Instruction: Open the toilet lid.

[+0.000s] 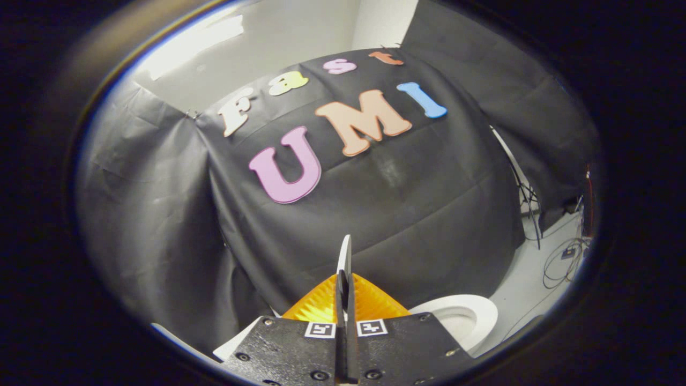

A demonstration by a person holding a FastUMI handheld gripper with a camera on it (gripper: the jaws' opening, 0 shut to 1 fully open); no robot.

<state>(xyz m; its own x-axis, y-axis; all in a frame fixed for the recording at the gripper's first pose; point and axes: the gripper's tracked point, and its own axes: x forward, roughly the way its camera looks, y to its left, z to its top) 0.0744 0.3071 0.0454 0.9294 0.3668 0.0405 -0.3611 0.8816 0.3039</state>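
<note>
The gripper has its fingers pressed together on the thin edge of the lid, which stands up edge-on between them, likely pinched there so it can be swung up and back; the camera tilts up at the booth wall, so the lift looks well along. The toilet seat shows just right of the fingers, partly cut off, the hinge and bowl are hidden, and cables lie on the floor far right

pale floor at four o'clock, white toilet standing on it, loose cables beyond, stand legs nearby
</note>
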